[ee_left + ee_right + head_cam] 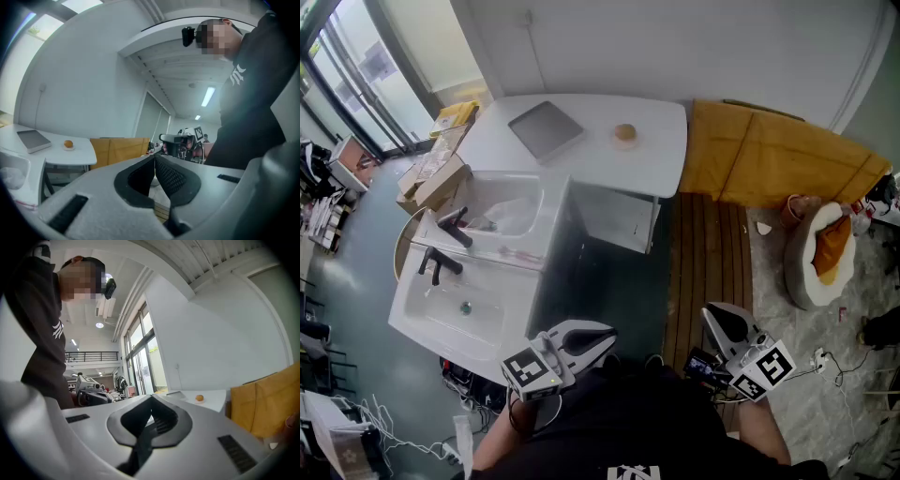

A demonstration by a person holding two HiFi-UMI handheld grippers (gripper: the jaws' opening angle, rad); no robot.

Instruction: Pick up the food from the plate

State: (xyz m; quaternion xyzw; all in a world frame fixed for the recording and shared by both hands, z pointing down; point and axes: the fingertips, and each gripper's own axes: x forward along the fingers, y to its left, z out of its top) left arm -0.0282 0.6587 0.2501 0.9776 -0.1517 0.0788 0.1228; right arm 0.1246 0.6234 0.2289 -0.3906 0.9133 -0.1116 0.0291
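Left gripper (605,337) low by the person's body, jaws pressed together, tips meeting with nothing between. Right gripper (712,316) likewise closed tight and empty, level with the left one and well apart from it. Well ahead of both grippers, on the white bench (661,164): a small round orange-brown piece of food (625,131) on a little pale plate (625,143), untouched, nearer the left gripper's line than the right's. Just left of the food, on the same bench, a flat grey slab (546,128), perhaps a tablet. Ahead and left of the left gripper, nearer than the bench, a white double sink (412,314) with dark taps (439,264). Ahead of the right gripper, wooden floor slats (708,253) and a folded yellow-brown board (769,155). Off to its right, a round pet bed (816,253).
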